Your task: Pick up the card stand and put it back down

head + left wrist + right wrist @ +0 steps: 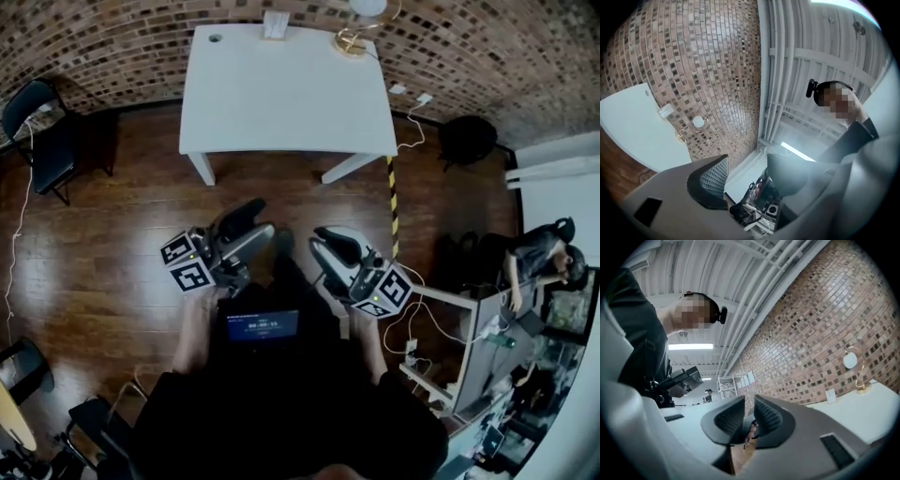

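The card stand [275, 25] is a small white upright card at the far edge of the white table [281, 103]. It also shows small in the left gripper view, card stand [665, 110], and in the right gripper view, card stand [830, 396]. Both grippers are held close to the person's body, well short of the table and over the wooden floor. My left gripper [258, 223] has its jaws wide apart with nothing between them; its own view shows this too, left gripper [750, 183]. My right gripper [321, 237] has its jaws nearly together and empty, right gripper [749, 416].
A gold lamp with a white globe [361, 28] stands on the table's far right corner. A black chair [42, 131] is at the left, a black bag [467, 139] and cables at the right. A yellow-black strip [393, 202] runs along the floor. A person [539, 258] sits at a desk, far right.
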